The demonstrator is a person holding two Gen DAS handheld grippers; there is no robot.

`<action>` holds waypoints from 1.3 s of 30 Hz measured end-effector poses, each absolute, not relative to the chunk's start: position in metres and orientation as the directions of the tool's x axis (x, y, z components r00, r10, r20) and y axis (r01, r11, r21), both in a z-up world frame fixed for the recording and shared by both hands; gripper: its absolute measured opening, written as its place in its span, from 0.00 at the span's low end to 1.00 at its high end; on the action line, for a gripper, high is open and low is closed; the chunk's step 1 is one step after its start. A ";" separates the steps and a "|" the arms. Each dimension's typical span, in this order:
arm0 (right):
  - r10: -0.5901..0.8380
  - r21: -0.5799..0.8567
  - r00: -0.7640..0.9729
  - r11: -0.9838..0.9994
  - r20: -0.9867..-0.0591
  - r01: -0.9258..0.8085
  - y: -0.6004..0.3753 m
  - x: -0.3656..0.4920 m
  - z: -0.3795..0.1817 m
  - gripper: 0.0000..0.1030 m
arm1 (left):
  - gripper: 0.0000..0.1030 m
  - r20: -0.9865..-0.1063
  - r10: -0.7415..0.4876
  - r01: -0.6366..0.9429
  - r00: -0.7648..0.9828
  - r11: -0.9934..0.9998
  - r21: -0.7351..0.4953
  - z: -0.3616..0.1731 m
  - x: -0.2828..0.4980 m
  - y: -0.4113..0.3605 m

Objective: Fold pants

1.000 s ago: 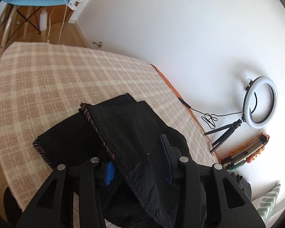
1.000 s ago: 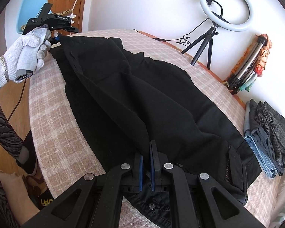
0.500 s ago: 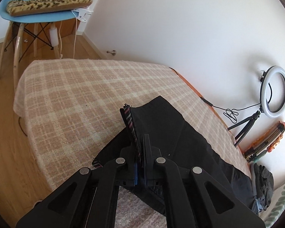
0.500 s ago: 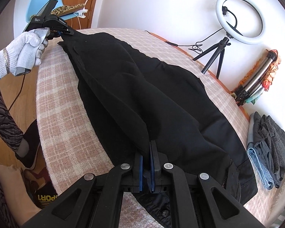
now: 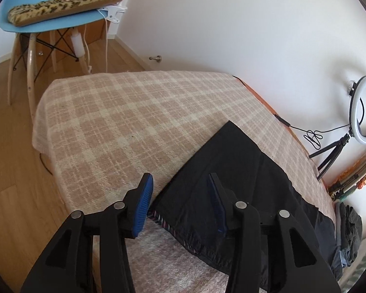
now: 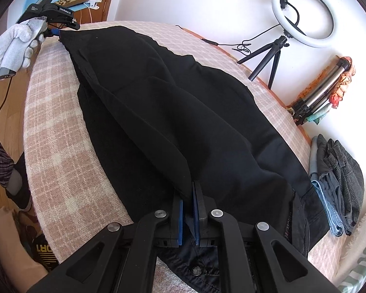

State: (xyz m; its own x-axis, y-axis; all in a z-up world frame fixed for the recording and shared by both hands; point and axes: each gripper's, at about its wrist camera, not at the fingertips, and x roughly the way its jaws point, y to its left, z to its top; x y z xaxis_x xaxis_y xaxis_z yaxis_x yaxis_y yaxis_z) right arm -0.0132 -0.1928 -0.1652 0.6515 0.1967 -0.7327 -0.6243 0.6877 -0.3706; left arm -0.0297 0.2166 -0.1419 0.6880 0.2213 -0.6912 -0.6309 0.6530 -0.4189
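Observation:
Black pants [image 6: 183, 112] lie lengthwise on a pink plaid table [image 6: 61, 151], one leg laid over the other. My right gripper [image 6: 188, 210] is shut on a fold of the pants near the waist end. My left gripper [image 5: 180, 195] is open above the hem end of the legs [image 5: 222, 171], which lies flat with its striped inner hem showing. In the right wrist view the left gripper [image 6: 58, 30] is at the far hem corner, held by a gloved hand [image 6: 17, 46].
A ring light on a tripod [image 6: 302, 14], a folded tripod [image 6: 322, 92] and a stack of folded clothes [image 6: 336, 185] stand along the wall side. A blue chair with a leopard cushion [image 5: 61, 12] is beyond the table end. A cable [image 5: 297, 129] lies at the table's edge.
My left gripper closed on the leg hem, carried it out toward the table end, then opened and let it drop flat. The right gripper stayed shut on the fold.

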 end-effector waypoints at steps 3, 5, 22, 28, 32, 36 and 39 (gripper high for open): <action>0.233 -0.301 0.616 0.710 -0.752 -0.636 -0.199 -0.015 -0.161 0.16 | 0.44 -0.684 0.282 -0.663 0.673 0.640 -0.388 -0.124 -0.041 0.232; 0.284 -0.235 0.587 0.721 -0.758 -0.652 -0.205 -0.019 -0.153 0.29 | 0.44 -0.669 0.301 -0.658 0.679 0.655 -0.373 -0.109 -0.045 0.236; 0.242 0.031 0.730 0.957 -0.639 -0.289 -0.335 -0.023 -0.092 0.53 | 0.51 -0.685 -0.232 0.020 0.691 0.953 -0.302 -0.073 0.041 0.021; 0.217 0.185 0.695 0.975 -0.685 -0.122 -0.409 0.010 -0.121 0.58 | 0.51 -0.725 -0.390 0.200 0.567 0.919 -0.339 -0.105 0.050 -0.050; 0.239 0.231 0.680 0.967 -0.693 -0.105 -0.434 0.042 -0.133 0.63 | 0.51 -0.749 -0.444 0.288 0.491 0.895 -0.341 -0.122 0.044 -0.091; 0.278 0.300 0.655 0.950 -0.703 -0.081 -0.445 0.076 -0.146 0.66 | 0.51 -0.748 -0.480 0.373 0.458 0.868 -0.329 -0.125 0.033 -0.123; 0.288 0.304 0.640 0.948 -0.713 -0.088 -0.445 0.100 -0.151 0.69 | 0.51 -0.755 -0.489 0.426 0.436 0.852 -0.305 -0.129 0.029 -0.142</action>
